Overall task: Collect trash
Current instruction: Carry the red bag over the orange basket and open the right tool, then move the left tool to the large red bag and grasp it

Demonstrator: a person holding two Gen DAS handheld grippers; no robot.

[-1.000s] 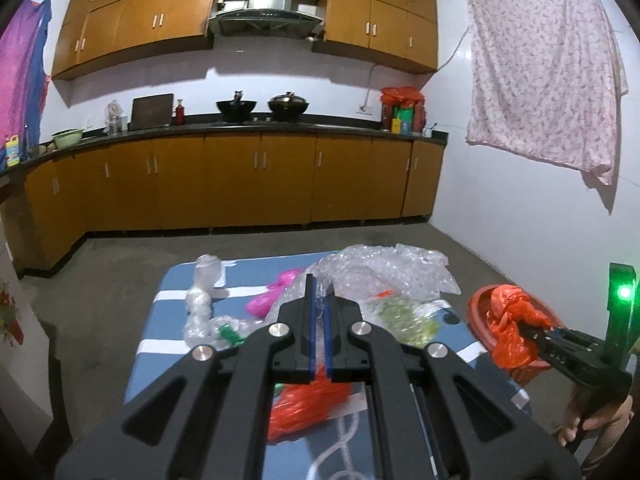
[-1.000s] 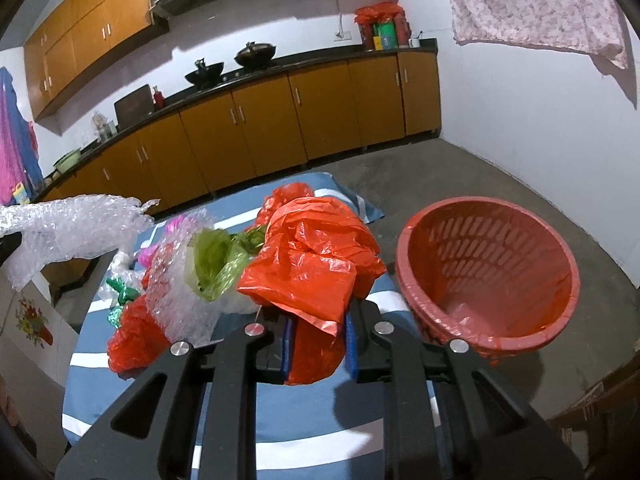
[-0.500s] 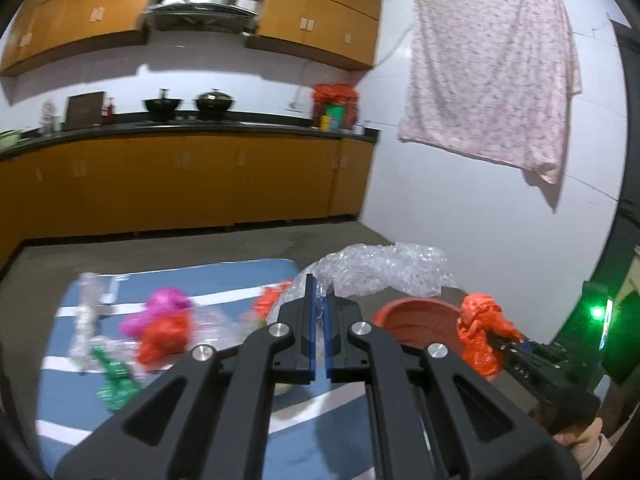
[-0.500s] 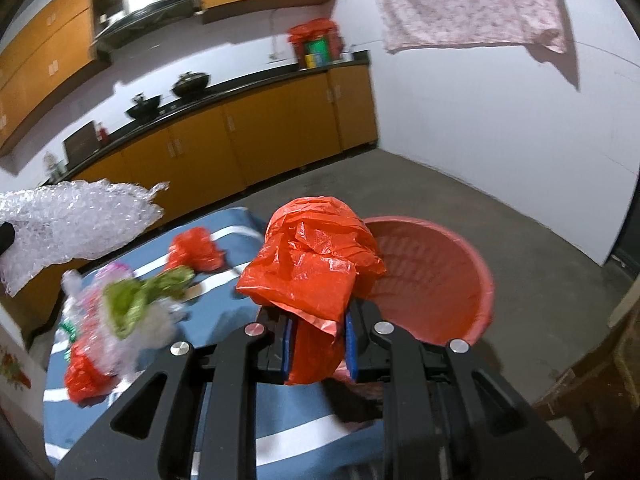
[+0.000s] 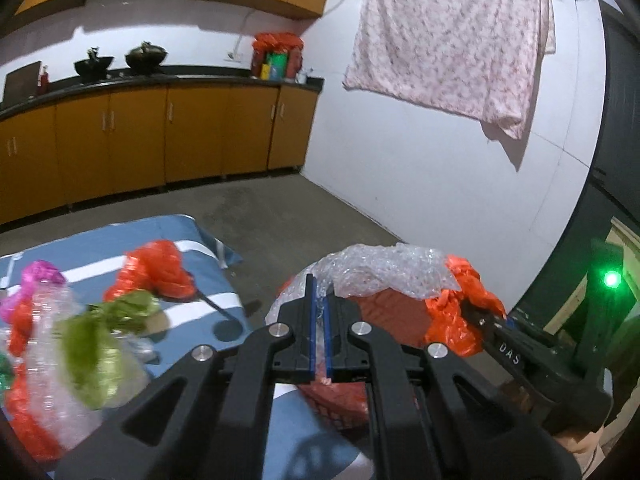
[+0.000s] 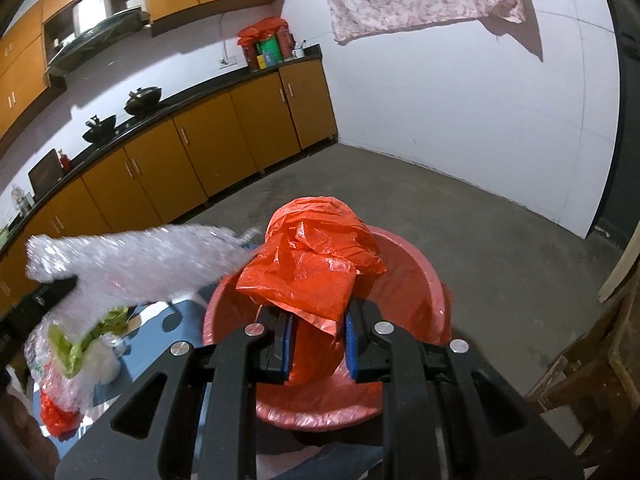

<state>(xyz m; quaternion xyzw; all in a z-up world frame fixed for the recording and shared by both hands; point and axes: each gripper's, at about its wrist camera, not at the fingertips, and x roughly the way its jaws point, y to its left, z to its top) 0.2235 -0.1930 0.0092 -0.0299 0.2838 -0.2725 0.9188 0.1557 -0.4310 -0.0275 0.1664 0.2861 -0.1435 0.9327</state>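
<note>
Both tongs hang over the red basket (image 6: 408, 280) so their loads can drop in: the left tongs (image 5: 318, 336) pinch the bubble wrap (image 5: 392, 272), the right tongs (image 6: 320, 344) clamp the orange bag (image 6: 316, 264), while more trash (image 5: 80, 332) waits on the tabletop (image 5: 216, 304).

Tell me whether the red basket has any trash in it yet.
Cannot tell. The orange bag and bubble wrap, both gripped above the red basket, hide much of its inside; the visible wall looks bare.

The white letters "DAS" stand on the right claw (image 5: 472, 312), seen from the left wrist.
</note>
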